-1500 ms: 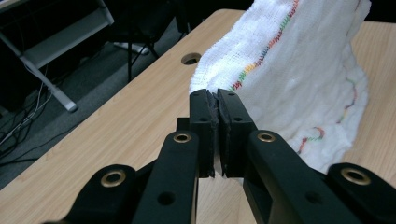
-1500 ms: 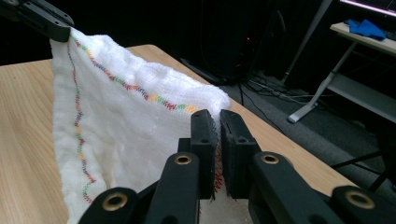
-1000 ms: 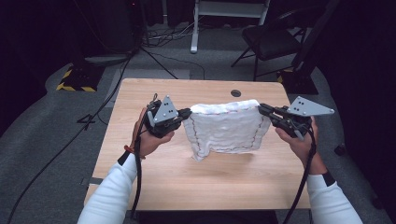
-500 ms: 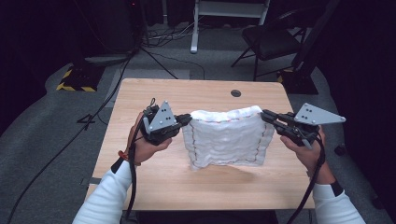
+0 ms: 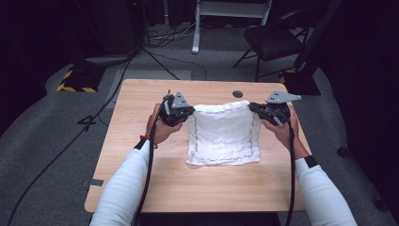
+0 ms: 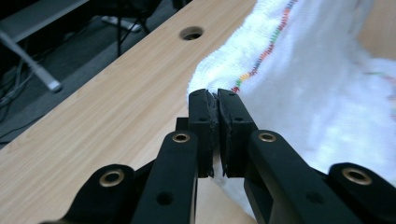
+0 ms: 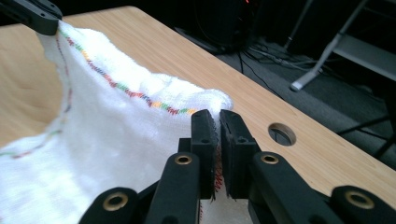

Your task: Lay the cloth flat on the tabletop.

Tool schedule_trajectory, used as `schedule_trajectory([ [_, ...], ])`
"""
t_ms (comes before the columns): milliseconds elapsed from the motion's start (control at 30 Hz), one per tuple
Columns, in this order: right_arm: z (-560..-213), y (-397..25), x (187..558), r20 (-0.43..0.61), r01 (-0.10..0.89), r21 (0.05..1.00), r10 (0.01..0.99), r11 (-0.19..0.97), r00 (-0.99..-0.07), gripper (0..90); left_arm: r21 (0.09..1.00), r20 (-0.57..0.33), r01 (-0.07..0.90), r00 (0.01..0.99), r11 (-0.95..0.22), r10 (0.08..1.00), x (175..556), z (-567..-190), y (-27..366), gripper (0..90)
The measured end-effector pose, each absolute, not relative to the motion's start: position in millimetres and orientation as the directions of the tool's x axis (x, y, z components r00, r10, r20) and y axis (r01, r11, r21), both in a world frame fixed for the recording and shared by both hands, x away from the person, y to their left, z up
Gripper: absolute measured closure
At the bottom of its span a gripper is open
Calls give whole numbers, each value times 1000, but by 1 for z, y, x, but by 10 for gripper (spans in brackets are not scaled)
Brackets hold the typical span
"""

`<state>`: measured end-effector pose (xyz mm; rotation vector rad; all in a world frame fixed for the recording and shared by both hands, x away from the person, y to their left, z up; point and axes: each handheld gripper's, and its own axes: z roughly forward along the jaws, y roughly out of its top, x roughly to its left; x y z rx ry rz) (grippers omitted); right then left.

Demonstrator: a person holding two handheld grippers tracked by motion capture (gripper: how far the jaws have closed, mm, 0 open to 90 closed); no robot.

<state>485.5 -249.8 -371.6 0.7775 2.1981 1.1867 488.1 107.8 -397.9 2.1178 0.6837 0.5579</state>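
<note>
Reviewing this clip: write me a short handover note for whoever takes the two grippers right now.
Left gripper: shut on the cloth's far left corner.
Right gripper: shut on the far right corner.
Cloth: white with a coloured stitched border, far edge held up between the grippers, near edge resting on the table.
Done: both far corners gripped, cloth spread open.
Left: probably lay it flat or fold it; the pictures don't settle which.

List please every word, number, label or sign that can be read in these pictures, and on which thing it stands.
None: no readable text on the white cloth, the table, the left gripper or the right gripper.
The yellow-black stripes on the floor are a pattern, not writing.
</note>
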Motion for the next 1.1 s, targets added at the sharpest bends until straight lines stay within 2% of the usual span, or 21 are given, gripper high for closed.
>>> schedule_trajectory([
  [333, -408, -230, 545, -170, 344, 809, 749, 478, -641, 851, 767, 176, 369, 665, -525, 725, 536, -431, 92, 841],
  [600, -432, -221, 571, -180, 415, 768, 787, 487, -590, 832, 731, 186, 463, 573, -502, 798, 556, -455, 94, 805],
  [767, -445, -221, 580, -179, 463, 747, 815, 478, -552, 700, 710, 192, 468, 589, -526, 785, 554, -461, 88, 785],
  [833, -450, -224, 580, -159, 487, 736, 819, 470, -551, 680, 711, 174, 468, 606, -524, 776, 552, -462, 87, 763],
  [900, -452, -228, 576, -158, 482, 737, 814, 474, -560, 648, 704, 171, 461, 629, -540, 758, 547, -462, 86, 717],
  [1000, -451, -238, 565, -141, 478, 736, 798, 480, -585, 597, 709, 153, 446, 659, -546, 737, 537, -463, 88, 596],
  [1100, -449, -246, 552, -135, 468, 726, 772, 504, -621, 581, 703, 164, 440, 665, -559, 729, 525, -463, 90, 426],
])
